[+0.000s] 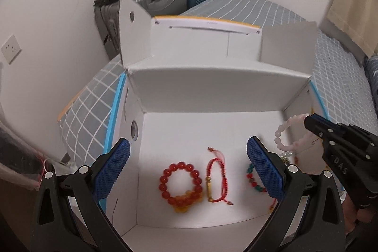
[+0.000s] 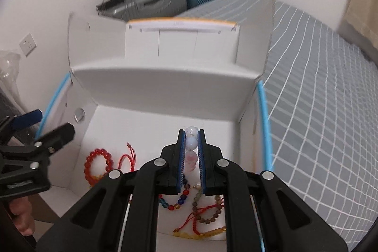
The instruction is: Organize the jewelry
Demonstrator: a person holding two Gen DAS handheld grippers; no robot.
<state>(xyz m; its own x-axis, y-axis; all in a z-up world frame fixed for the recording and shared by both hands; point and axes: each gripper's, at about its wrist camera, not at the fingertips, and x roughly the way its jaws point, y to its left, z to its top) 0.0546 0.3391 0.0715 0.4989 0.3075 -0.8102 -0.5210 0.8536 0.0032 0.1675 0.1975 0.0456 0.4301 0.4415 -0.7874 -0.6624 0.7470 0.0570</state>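
Pinched shut in the right gripper (image 2: 191,145): a pale pink bead bracelet (image 1: 287,134), dangling as a loop below the tips, above the right side of the white box (image 1: 212,96). Left gripper (image 1: 189,171) spread wide, empty. Between its fingers on the box floor: red bead bracelet (image 1: 180,183), red cord bracelet (image 1: 216,178) lying lengthwise away. Under the right gripper, tangled mixed bead strands (image 2: 200,204).

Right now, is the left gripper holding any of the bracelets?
No, the left gripper stands open and empty above the red bead bracelet lying in the white box.
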